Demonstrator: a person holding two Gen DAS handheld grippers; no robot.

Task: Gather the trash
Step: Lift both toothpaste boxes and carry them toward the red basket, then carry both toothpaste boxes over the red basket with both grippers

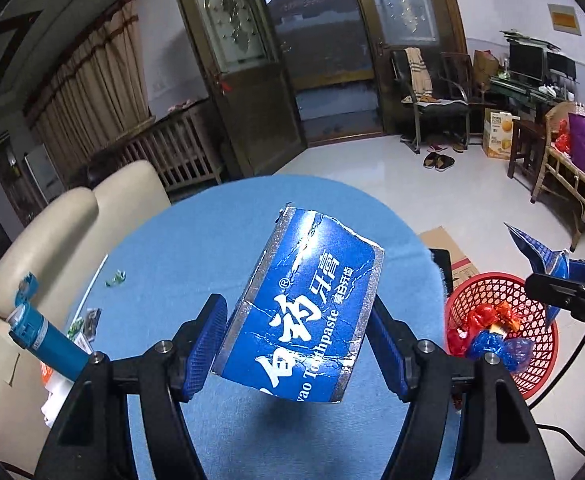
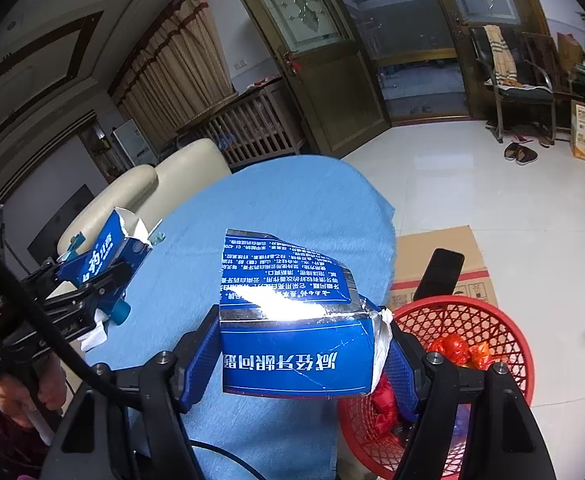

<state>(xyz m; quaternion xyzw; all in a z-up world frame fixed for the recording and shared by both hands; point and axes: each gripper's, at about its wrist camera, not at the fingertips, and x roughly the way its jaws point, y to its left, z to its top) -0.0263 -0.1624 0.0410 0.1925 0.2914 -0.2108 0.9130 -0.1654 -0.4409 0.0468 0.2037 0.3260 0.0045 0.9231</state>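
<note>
A torn blue toothpaste box piece (image 1: pixel 304 304) with white lettering hangs above the blue table (image 1: pixel 164 248), and my left gripper (image 1: pixel 294 314) is shut on it across its width. My right gripper (image 2: pixel 302 340) is shut on a second torn piece of the blue box (image 2: pixel 292 320), printed side up, at the table's right edge beside the red mesh basket (image 2: pixel 508 360). The basket (image 1: pixel 532 364) stands on the floor and holds red and blue wrappers. Each view shows the other gripper: the right gripper (image 1: pixel 564 280) over the basket, the left gripper (image 2: pixel 92 280) at far left.
A small green wrapper (image 1: pixel 115 279), a blue tube (image 1: pixel 48 340) and scraps lie on the table's left side. Cream chairs (image 1: pixel 72 216) stand behind it. Flat cardboard (image 2: pixel 440 252) and a black slab (image 2: pixel 440 272) lie by the basket. A person's hand (image 2: pixel 12 396) grips the left handle.
</note>
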